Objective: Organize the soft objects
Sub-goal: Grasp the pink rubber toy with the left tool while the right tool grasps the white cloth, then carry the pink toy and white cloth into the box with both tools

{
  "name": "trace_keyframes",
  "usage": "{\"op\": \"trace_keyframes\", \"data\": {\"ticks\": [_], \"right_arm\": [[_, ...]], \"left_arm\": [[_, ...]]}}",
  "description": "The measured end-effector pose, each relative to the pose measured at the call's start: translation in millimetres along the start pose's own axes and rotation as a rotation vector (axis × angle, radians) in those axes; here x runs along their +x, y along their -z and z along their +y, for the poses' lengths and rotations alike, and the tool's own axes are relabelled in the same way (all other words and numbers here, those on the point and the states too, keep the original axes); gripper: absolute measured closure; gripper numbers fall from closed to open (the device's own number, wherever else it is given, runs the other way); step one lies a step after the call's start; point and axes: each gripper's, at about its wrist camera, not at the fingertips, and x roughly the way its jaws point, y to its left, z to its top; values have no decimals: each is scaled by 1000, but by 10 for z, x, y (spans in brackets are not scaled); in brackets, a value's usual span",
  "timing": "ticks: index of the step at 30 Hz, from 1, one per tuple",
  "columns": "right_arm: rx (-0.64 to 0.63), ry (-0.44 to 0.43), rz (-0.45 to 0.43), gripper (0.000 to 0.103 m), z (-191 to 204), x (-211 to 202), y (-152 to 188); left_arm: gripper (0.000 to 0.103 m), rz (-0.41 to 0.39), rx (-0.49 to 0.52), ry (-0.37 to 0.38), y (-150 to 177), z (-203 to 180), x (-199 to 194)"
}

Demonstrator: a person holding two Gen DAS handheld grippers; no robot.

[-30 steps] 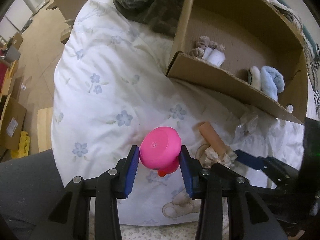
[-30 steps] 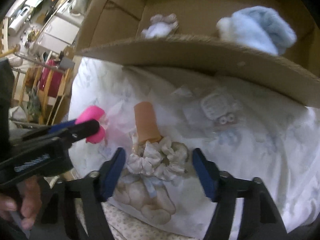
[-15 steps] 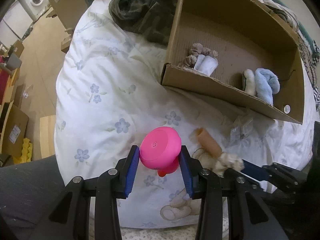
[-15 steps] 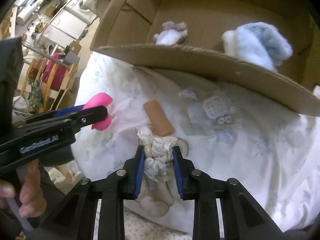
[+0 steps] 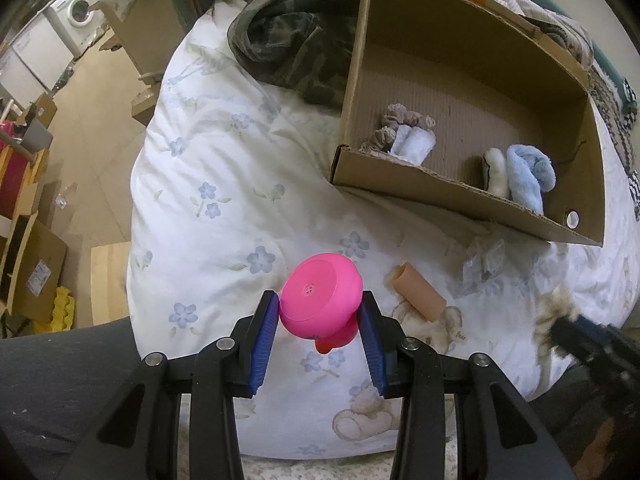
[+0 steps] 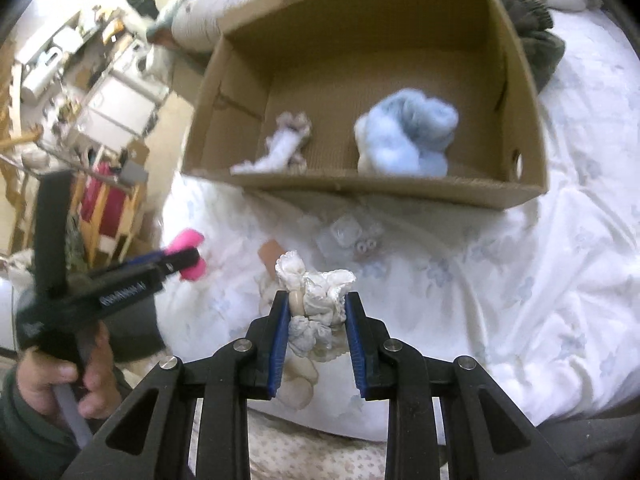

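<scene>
My left gripper (image 5: 319,312) is shut on a pink soft toy (image 5: 322,301) and holds it above the white floral duvet (image 5: 208,168). My right gripper (image 6: 316,308) is shut on a cream ruffled scrunchie (image 6: 320,292), lifted off the duvet; it also shows blurred in the left wrist view (image 5: 554,312). The cardboard box (image 6: 400,194) lies ahead, holding a pale blue fluffy bundle (image 6: 404,136) and a white and beige bundle (image 6: 286,146). A tan foam roll (image 5: 418,292) lies on the duvet between the grippers.
A clear plastic packet (image 5: 482,264) lies on the duvet near the box's front wall. A dark camouflage garment (image 5: 292,40) lies behind the box's left side. The bed edge drops to the floor on the left, with boxes (image 5: 32,264) there.
My right gripper closed on the scrunchie, lifted it off the duvet and drew back to the right. My left gripper kept the pink toy and pulled back a little.
</scene>
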Motion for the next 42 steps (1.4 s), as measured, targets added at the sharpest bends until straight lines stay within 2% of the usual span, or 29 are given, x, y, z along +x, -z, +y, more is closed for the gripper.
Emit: {"op": "trace_keyframes", "data": {"ticks": [6,12,21,28,32,42], "right_arm": [[-5,-42,-116,74,47,-215,-56],[-8,-72,-154,74,74,-296,-137],[-9,-113,-217,74,59,-459,-115],[16,-134,-391,74,44,-828,-135],[50,-137,-411,74,-7,-873,-205],[55,-111,-435,75,-68,-973,-468]], "left_arm": [[66,-42,11,-23,12,-4,-77],[66,-107,21,-52,2,-11,-192],[66,-242,0,-50,43,-22,-656],[66,-332,5,-24,-66,-65,-1007],[66,-376,37,-10,-180,-128,-1174],[66,-388,60,34,-550,-252,-1194]]}}
